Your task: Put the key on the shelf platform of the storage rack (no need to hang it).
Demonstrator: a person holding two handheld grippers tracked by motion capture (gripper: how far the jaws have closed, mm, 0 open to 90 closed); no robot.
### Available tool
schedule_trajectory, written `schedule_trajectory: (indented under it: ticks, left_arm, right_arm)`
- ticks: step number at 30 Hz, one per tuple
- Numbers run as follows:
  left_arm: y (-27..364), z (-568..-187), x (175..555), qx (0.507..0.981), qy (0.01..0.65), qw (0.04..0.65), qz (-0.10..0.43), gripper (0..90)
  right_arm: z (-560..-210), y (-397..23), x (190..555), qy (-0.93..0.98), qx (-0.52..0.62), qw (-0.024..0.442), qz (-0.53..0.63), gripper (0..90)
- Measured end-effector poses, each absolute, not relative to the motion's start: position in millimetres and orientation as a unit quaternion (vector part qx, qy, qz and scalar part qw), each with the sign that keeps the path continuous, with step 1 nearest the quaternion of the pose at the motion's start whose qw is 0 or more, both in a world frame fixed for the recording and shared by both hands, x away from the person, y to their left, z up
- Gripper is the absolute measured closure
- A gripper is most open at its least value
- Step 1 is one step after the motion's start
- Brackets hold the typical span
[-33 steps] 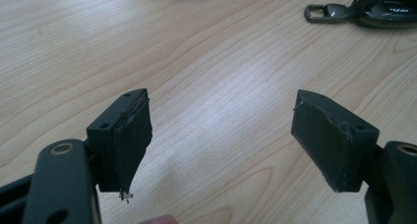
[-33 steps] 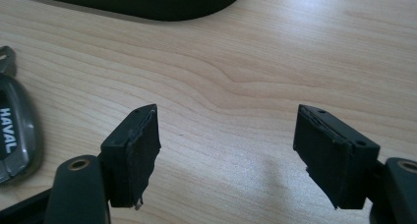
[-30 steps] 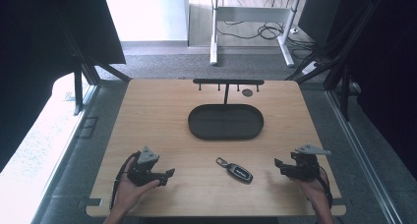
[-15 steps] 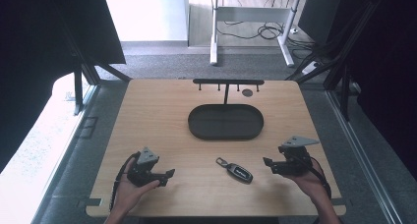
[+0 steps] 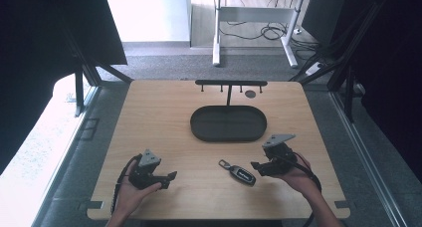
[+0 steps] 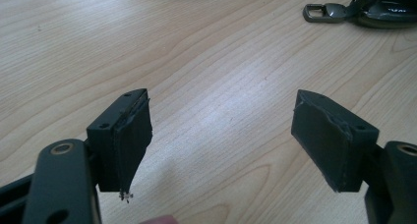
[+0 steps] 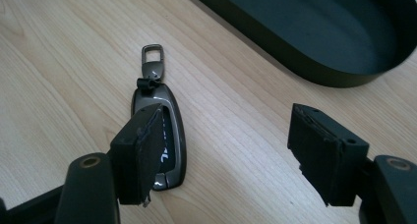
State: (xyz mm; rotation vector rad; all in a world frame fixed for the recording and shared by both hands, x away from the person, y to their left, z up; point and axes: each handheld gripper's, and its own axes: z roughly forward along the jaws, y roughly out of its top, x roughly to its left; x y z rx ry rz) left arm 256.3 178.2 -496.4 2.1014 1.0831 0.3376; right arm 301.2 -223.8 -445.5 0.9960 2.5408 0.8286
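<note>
Black key fob [image 5: 238, 172] near front edge; right gripper [image 5: 257, 166] moved in, jaws half-open, closing, empty; left gripper [image 5: 170, 176] wide open, empty.

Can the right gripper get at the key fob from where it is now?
Probably yes. The right gripper sits just beside the key fob, jaws apart and closing with nothing between them. The fob lies flat on bare table, with nothing in the way.
</note>
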Motion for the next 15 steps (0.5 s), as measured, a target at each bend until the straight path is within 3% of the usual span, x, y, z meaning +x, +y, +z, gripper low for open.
schedule_trajectory:
  ticks: [15]
  left_arm:
    - [177, -497, 256, 0.821, 0.418, 0.366, 0.129, 23.5]
  right_arm:
    - [-456, -193, 312, 0.908, 0.313, 0.121, 0.252, 34.8]
